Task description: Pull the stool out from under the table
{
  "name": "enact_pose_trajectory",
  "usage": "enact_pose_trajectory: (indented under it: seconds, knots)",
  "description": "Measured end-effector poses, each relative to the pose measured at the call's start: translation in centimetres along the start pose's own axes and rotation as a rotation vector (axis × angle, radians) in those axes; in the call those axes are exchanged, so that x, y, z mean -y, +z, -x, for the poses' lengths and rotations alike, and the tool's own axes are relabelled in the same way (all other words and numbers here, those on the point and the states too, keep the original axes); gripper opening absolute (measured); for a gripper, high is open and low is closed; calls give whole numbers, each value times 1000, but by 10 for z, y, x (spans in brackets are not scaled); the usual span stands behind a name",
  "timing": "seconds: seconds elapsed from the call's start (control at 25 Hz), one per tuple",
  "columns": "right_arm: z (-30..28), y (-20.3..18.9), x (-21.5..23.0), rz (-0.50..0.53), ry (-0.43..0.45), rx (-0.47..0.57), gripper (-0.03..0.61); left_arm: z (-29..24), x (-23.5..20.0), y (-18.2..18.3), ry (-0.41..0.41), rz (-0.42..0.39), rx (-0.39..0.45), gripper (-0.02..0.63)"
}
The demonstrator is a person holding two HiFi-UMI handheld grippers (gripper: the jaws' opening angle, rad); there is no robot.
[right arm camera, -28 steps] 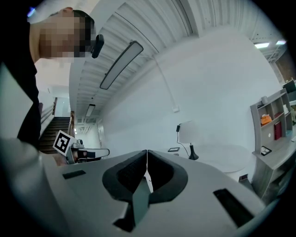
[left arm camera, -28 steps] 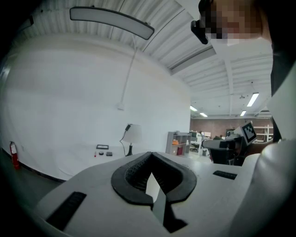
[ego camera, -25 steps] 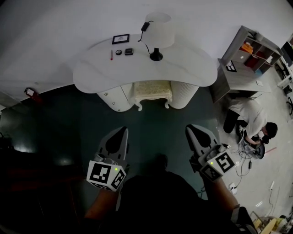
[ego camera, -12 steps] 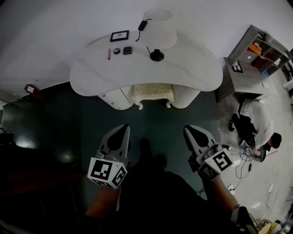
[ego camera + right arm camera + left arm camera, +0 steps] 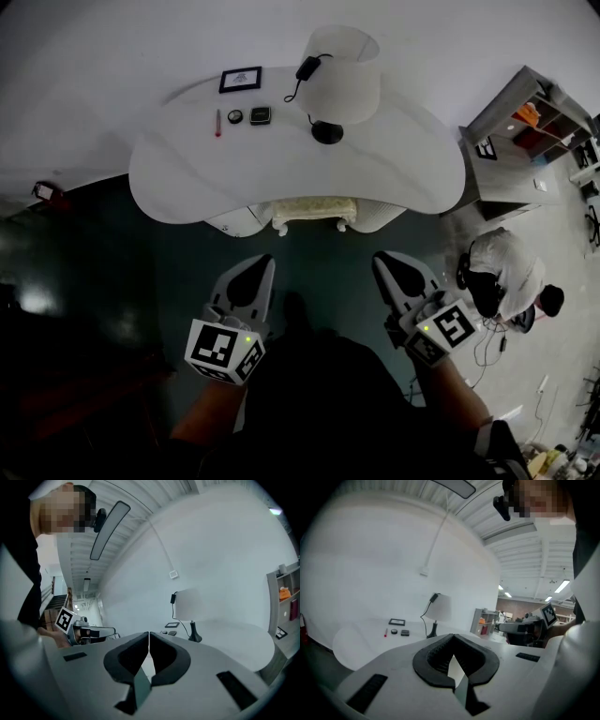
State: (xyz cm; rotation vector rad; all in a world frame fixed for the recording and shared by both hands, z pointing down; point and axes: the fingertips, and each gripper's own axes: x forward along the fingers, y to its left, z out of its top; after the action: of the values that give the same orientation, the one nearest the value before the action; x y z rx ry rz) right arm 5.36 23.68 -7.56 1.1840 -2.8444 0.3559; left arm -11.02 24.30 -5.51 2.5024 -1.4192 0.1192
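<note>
The stool sits tucked under the front edge of the white curved counter, at the upper middle of the head view; only its cream seat and 2 front legs show. On the counter top, above the stool, stands a lamp with a white shade and dark base. To its left lie a small dark square item, a round item, a red pen and a framed picture.

Below the stool, over the dark floor, the left hand-held gripper and the right hand-held gripper hover side by side, well apart from the stool. Both are clenched with nothing between the jaws, as each gripper's own view shows.

At the right edge a person crouches on the lighter floor, below a grey shelf unit.
</note>
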Motion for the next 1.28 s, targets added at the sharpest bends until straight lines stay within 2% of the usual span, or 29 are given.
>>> enact_pose_trajectory:
  seconds: [0.24,0.36,0.44,0.72,0.96,1.28]
  knots:
    - [-44,0,19,27,2,-5,17,-26,-38,-2,-1,-8,16,11]
    - [-50,-12,26,66,35,-18,17,-32,-40,-13,11,-19,21,11]
    - [-52,-20,28,58,61,-6,17,-33,-37,-24,32,-35,12,11]
    - [-53,-76,37,56,131,-22,18,-42,-35,-62,87,-42,24,11]
    - [-77,-157,67,81,110,-79,18,-72,-67,-132,59,-51,13,11]
    - [-130,-278,127,67,74,-51,18,-134,-130,-255,74,-74,9,12]
